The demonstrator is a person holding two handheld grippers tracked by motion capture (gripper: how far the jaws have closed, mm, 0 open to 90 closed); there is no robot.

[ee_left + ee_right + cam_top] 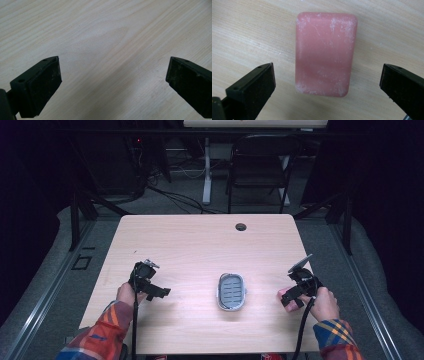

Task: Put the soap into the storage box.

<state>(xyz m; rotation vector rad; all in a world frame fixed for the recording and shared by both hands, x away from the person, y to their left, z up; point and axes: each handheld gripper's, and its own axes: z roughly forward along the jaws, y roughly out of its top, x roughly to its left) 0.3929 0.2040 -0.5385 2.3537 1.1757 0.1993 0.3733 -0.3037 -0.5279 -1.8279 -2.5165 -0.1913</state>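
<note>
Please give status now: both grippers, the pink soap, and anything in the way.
Left gripper open over bare table. Right gripper open above pink soap, not gripping. Grey soap dish mid-table, apart. Nothing in the way.

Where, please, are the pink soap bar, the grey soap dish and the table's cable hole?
pink soap bar (325, 53): right gripper view, middle of its top face.
grey soap dish (232, 291): high view, its ribbed centre.
cable hole (241, 226): high view, its dark middle.

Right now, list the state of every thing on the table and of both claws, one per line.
Pink soap bar: flat on the table, ungripped, scuffed white.
Grey soap dish: upright, empty, mid-table.
Left claw: open, above bare wood.
Right claw: open, jaws either side of the soap, not touching.
Table: bare light wood.
</note>
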